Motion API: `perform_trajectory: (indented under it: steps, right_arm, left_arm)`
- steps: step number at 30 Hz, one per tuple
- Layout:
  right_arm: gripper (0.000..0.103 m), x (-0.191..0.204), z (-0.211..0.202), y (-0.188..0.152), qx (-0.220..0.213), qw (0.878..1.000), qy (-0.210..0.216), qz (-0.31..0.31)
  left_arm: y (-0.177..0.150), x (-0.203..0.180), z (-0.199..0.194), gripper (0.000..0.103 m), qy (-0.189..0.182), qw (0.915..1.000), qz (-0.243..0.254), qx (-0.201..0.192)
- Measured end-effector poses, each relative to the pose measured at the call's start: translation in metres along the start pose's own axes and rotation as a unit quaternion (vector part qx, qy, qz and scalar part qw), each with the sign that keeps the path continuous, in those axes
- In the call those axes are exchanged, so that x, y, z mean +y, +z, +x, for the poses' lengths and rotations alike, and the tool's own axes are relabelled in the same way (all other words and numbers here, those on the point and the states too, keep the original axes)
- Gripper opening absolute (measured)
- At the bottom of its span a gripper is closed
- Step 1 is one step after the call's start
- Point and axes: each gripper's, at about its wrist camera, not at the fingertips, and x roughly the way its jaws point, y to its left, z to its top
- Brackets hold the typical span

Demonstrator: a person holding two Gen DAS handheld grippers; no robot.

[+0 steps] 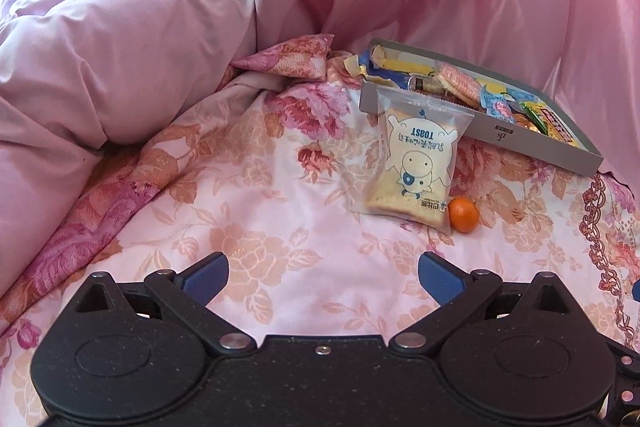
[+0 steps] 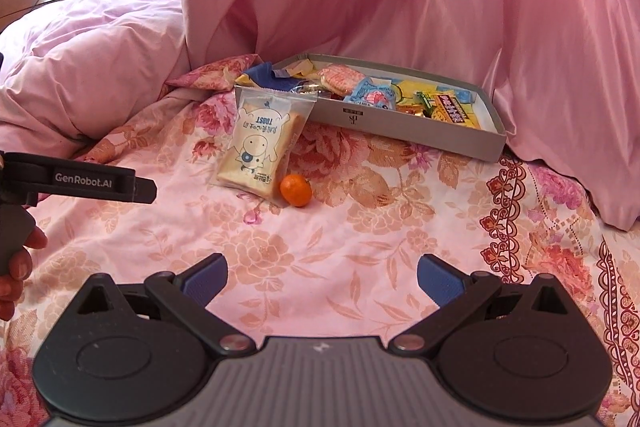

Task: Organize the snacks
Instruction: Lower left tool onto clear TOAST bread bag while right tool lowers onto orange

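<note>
Both tools are spread wide and hold nothing, so this looks like the reach before a pick. The left tool [image 1: 323, 279] hangs low over the flowered bedspread [image 1: 280, 227], and the right tool [image 2: 322, 279] does the same in its own view.

Ahead of each tool and well apart from it lies a toast packet [image 1: 412, 163], its far end propped against the near wall of a grey box [image 1: 520, 143]. Touching the packet's near right corner, or just beside it, sits a small orange [image 1: 463, 214]. The box is already part-filled with wrapped snacks and rests farther ahead, to the right, against a bank of pink duvet [image 1: 120, 47].

These two loose items seem to be what remains to go into the box. The next move probably calls for one tool to travel forward and pinch the packet across its width, or to close on the orange, which may roll on the soft bedding.

In the right wrist view the left tool's body reaches in from the left edge, level and pointing right, with a hand [image 2: 18, 267] wrapped around its grip below.
</note>
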Motion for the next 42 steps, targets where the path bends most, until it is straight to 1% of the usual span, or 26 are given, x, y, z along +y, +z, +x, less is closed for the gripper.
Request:
perform_trajectory:
  steps: [4,7,15,18,22,25,30,32,34,37,39,42]
  right_arm:
    - [0.103,0.000,0.009,0.000,0.008,1.000,-0.004,-0.001]
    - [0.103,0.000,0.015,0.001,0.013,1.000,-0.006,-0.005]
    - [0.103,-0.001,0.040,0.011,0.024,0.999,-0.016,-0.030]
    - [0.103,-0.002,0.054,0.016,0.029,0.998,-0.023,-0.043]
    - [0.103,-0.003,0.070,0.021,0.031,0.997,-0.021,-0.068]
    - [0.103,0.000,0.084,0.027,0.034,0.994,-0.021,-0.103]
    - [0.102,0.004,0.116,0.040,0.034,0.989,-0.012,-0.145]
    - [0.100,0.006,0.130,0.045,0.035,0.987,-0.009,-0.159]
    - [0.093,0.008,0.144,0.049,0.043,0.985,-0.008,-0.169]
    - [0.092,0.009,0.152,0.051,0.043,0.983,0.007,-0.179]
    - [0.091,0.010,0.155,0.051,0.043,0.982,0.016,-0.186]
    - [0.087,0.013,0.160,0.051,0.045,0.980,0.023,-0.190]
  left_arm:
    - [0.003,0.002,0.006,0.101,-0.001,0.9998,0.010,-0.016]
    - [0.007,0.002,0.013,0.101,-0.012,0.9992,0.019,-0.034]
    - [0.026,-0.006,0.050,0.101,-0.040,0.9970,0.034,-0.058]
    - [0.033,-0.015,0.069,0.101,-0.062,0.9958,0.034,-0.058]
    - [0.036,-0.025,0.091,0.101,-0.107,0.9914,0.053,-0.054]
    - [0.037,-0.028,0.103,0.101,-0.118,0.9898,0.063,-0.049]
    - [0.042,-0.022,0.118,0.101,-0.147,0.9877,0.046,-0.030]
    - [0.044,-0.020,0.122,0.101,-0.159,0.9861,0.040,-0.024]
    - [0.048,-0.021,0.126,0.101,-0.173,0.9840,0.040,-0.018]
    - [0.055,-0.026,0.132,0.101,-0.195,0.9795,0.048,-0.019]
    - [0.058,-0.031,0.135,0.101,-0.200,0.9778,0.057,-0.022]
    - [0.058,-0.041,0.141,0.100,-0.196,0.9773,0.079,-0.017]
